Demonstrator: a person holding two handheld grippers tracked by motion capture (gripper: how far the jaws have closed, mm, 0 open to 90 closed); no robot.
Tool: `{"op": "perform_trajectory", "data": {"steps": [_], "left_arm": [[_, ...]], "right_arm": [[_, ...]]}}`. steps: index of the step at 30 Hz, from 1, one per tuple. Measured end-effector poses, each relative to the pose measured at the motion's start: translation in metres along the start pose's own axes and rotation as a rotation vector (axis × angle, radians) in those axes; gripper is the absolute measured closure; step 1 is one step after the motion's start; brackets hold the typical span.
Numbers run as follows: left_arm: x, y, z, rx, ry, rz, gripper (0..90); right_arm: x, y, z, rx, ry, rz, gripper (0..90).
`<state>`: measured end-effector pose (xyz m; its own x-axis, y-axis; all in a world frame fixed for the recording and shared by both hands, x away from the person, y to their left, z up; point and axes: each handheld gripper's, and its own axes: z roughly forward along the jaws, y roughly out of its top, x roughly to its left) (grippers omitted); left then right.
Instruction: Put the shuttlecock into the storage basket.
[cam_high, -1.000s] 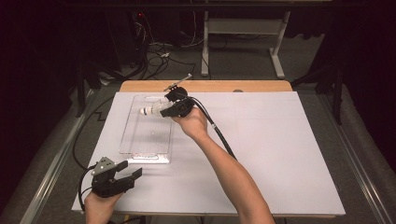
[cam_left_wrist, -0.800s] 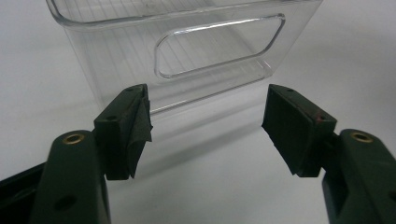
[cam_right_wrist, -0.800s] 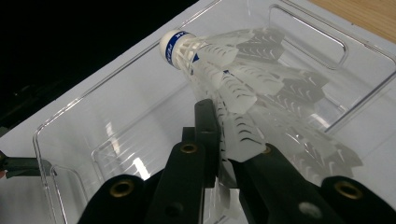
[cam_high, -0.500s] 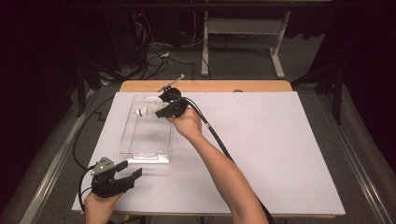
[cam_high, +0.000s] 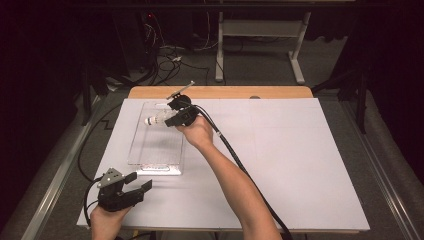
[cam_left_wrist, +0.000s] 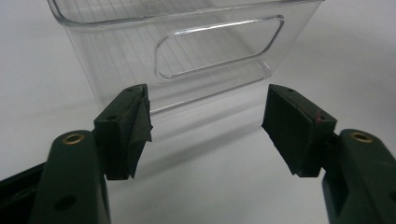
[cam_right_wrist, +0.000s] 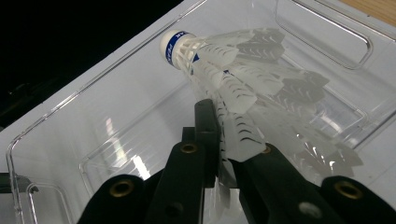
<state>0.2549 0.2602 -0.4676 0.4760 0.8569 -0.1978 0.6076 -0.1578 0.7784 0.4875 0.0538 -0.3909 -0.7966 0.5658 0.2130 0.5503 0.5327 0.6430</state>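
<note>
A white plastic shuttlecock (cam_right_wrist: 219, 74) with a blue-banded cork is held by its skirt in my right gripper (cam_right_wrist: 227, 140), which is shut on it. The shuttlecock (cam_high: 156, 119) hangs over the far end of a clear plastic bin (cam_high: 155, 147) on the white table cover. In the high view the right gripper (cam_high: 176, 118) sits at the bin's far right corner. My left gripper (cam_high: 141, 188) rests near the table's front left edge, open and holding nothing. In the left gripper view its jaws stand wide apart (cam_left_wrist: 208, 126), facing the bin's near end wall (cam_left_wrist: 187, 51) with its handle cutout.
A black cable (cam_high: 240, 165) trails from the right gripper along the forearm. The wooden table edge (cam_high: 225, 92) runs beyond the bin. A desk frame and loose cables stand on the floor behind. White cover (cam_high: 300, 160) spreads to the right.
The right gripper has carried the shuttlecock slightly left and farther, over the bin's far end. The left gripper has stayed put.
</note>
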Motion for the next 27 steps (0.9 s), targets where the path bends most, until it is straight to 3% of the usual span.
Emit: {"op": "perform_trajectory", "data": {"steps": [27], "left_arm": [[0.001, 0.000, -0.001, -0.004, -0.003, -0.001, 33.2]], "right_arm": [[-0.007, 0.000, 0.019, 0.036, -0.001, 0.015, 89.0]]}}
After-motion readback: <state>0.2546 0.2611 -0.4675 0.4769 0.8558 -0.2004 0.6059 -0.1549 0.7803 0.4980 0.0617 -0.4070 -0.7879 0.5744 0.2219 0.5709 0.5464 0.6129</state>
